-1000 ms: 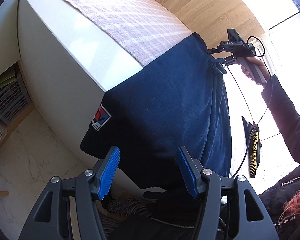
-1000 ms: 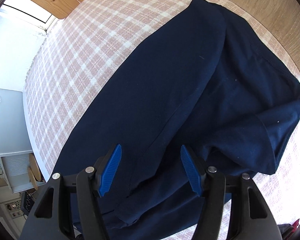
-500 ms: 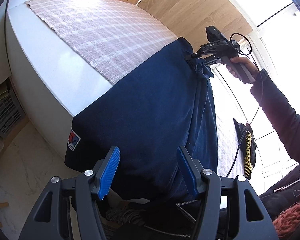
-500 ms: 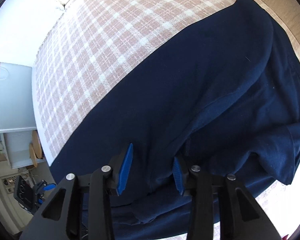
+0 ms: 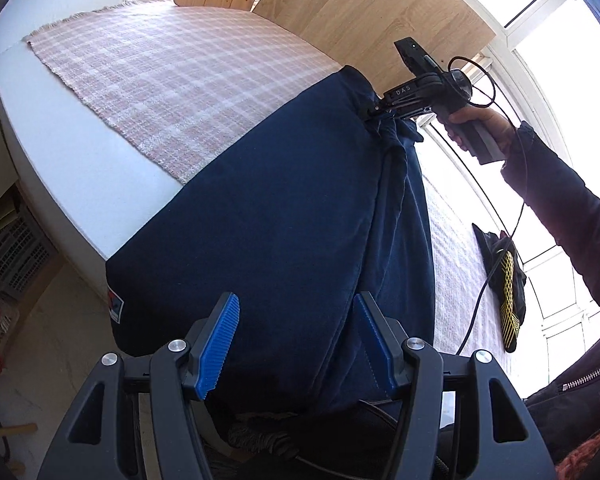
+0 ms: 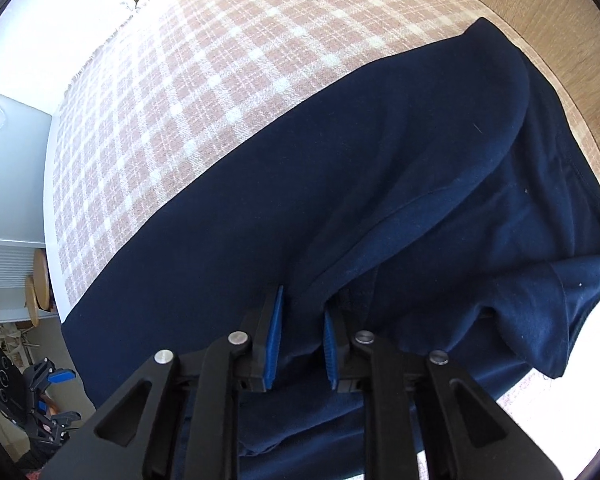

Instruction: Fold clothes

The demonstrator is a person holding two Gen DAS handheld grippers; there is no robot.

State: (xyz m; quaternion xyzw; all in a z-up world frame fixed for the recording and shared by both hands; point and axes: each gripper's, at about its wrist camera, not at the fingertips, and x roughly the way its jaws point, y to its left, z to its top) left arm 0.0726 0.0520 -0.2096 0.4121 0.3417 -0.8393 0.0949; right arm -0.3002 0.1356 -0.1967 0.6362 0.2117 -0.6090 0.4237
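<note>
Across the counter's near edge droops the soft, limp navy garment (image 5: pixel 284 216) (light, unslippery): right gripper (image 6: pixel 300 336) jaws closing on a fold, left gripper (image 5: pixel 296 344) jaws spread, empty.

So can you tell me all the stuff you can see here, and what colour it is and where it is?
Garment: one, navy blue, lying on the checked cloth, near end hanging over the bed edge.
Checked cloth: one, pink and white, spread on the bed.
Bed: one, white.
Wooden panels: light brown, behind the bed.
Black and yellow item: one, on the cloth, to the right of the garment.
Crate: one, grey, on the floor at left.
Left gripper: black with blue pads, open above the garment's near end.
Right gripper: black with blue pads, closing on a garment fold between its pads.
Sleeve: dark, right arm.
</note>
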